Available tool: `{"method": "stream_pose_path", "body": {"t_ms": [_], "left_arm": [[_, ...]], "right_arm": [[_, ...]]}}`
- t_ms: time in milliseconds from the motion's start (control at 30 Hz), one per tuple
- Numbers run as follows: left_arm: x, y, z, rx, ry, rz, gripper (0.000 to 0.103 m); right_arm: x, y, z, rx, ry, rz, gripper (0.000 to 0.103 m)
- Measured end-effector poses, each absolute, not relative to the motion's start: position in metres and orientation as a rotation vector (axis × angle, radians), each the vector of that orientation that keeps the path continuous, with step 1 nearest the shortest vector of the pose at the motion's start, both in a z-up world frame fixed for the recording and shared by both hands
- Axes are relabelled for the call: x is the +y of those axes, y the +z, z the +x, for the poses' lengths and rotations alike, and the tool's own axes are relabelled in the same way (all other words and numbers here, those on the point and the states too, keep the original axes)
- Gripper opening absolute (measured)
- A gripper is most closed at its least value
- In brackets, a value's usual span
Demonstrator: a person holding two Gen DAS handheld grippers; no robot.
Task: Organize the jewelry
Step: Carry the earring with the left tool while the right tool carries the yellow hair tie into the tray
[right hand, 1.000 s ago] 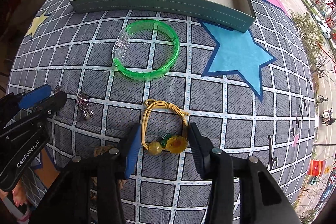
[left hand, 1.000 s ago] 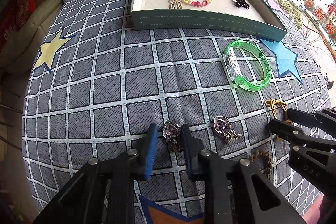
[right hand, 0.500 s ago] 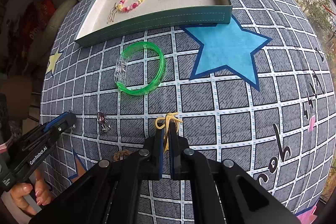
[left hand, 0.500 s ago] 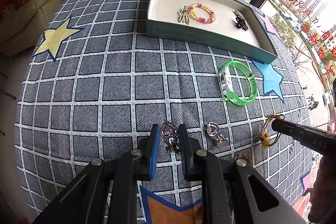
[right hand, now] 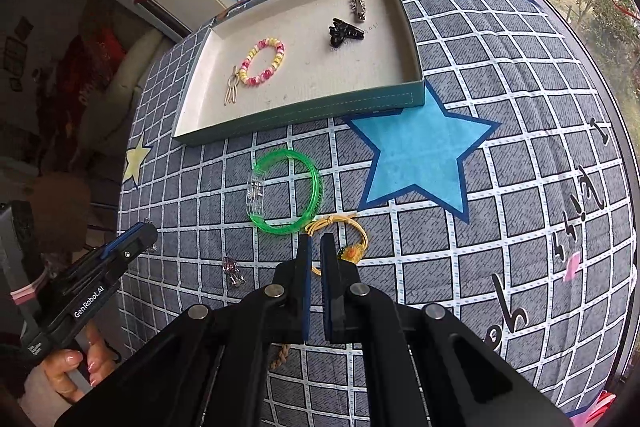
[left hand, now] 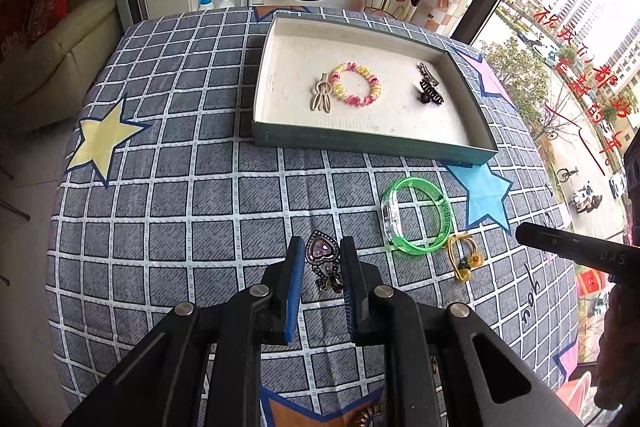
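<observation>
the left gripper (left hand: 320, 259) held a heart-shaped purple-stone earring with a dark metal dangle (left hand: 322, 253) between its blue-padded fingers, jaws closed in on either side of it, lifted above the grey checked tablecloth with coloured stars (left hand: 180, 195). whether the pads were actually pressing the earring, i could not tell for sure, but it hung between them. from the right wrist view, a second small heart earring (right hand: 232, 269) lay on the cloth at about eight o'clock from the right gripper (right hand: 315, 247).

the right gripper had its jaws nearly together, clamped on the yellow elastic hair tie with a small sunflower charm (right hand: 344, 235); the loop stuck out toward one o'clock from the fingertips, with the charm just beside the right finger. in the left wrist view the same tie hung at three o'clock, just past the translucent green plastic bangle (left hand: 416, 215), which lay flat on the cloth.

at twelve o'clock sat the shallow green-walled cardboard tray with a cream lining (left hand: 372, 143). inside it lay a pink and yellow spiral hair band (left hand: 356, 85), a beige rabbit-shaped clip (left hand: 321, 98) touching its left edge, a black claw clip (left hand: 429, 95) and a silver clip (right hand: 357, 7) beyond it.

a braided brown cord (right hand: 280, 355) peeked out beneath the right gripper.
</observation>
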State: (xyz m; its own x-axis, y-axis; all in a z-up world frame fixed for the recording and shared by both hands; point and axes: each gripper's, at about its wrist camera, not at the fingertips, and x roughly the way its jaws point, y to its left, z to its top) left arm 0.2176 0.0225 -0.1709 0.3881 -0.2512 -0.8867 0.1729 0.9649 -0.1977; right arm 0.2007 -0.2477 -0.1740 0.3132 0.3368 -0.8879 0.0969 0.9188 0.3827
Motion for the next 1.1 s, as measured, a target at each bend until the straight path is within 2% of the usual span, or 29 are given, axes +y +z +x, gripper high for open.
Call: {"method": "stream_pose_path", "body": {"t_ms": [133,167,200,233,267,300,433,700,800,833,900,933,1100], "left_arm": [[0.018,-0.168,0.225,1.131,-0.267,-0.08,0.031],[0.017,-0.169,0.225,1.132,-0.264,-0.081,0.031],[0.016,-0.17,0.225,1.135,-0.262,-0.083,0.031],[0.015,-0.171,0.225,1.14,-0.259,-0.083,0.031],[0.015,-0.173,0.225,1.144,-0.258,-0.083,0.031],[0.014,-0.174,0.224,1.147,-0.256,-0.081,0.031],[0.015,-0.178,0.221,1.158,-0.247,-0.076,0.031],[0.013,-0.183,0.218,1.167,-0.24,-0.074,0.031],[0.011,-0.184,0.218,1.17,-0.242,-0.071,0.031],[0.011,-0.184,0.217,1.17,-0.243,-0.069,0.031],[0.01,-0.184,0.217,1.17,-0.244,-0.066,0.031],[0.01,-0.183,0.217,1.169,-0.244,-0.065,0.031],[0.013,-0.182,0.218,1.161,-0.238,-0.071,0.031]], "right_arm": [[-0.244,-0.182,0.213,1.303,0.205,0.368,0.006],[-0.241,-0.189,0.214,1.328,0.209,0.346,0.011],[-0.237,-0.195,0.213,1.347,0.208,0.319,0.018],[-0.233,-0.2,0.212,1.357,0.209,0.289,0.041],[-0.229,-0.206,0.21,1.36,0.207,0.259,0.058],[-0.226,-0.211,0.209,1.363,0.202,0.232,0.059],[-0.229,-0.229,0.207,1.393,0.138,0.224,0.059],[-0.24,-0.237,0.209,1.396,0.079,0.304,0.046],[-0.225,-0.236,0.211,1.394,0.083,0.232,0.03],[-0.22,-0.236,0.211,1.397,0.082,0.199,0.019],[-0.215,-0.235,0.21,1.392,0.085,0.174,0.016],[-0.215,-0.234,0.209,1.385,0.085,0.173,0.011],[-0.236,-0.221,0.204,1.342,0.108,0.294,0.01]]}}
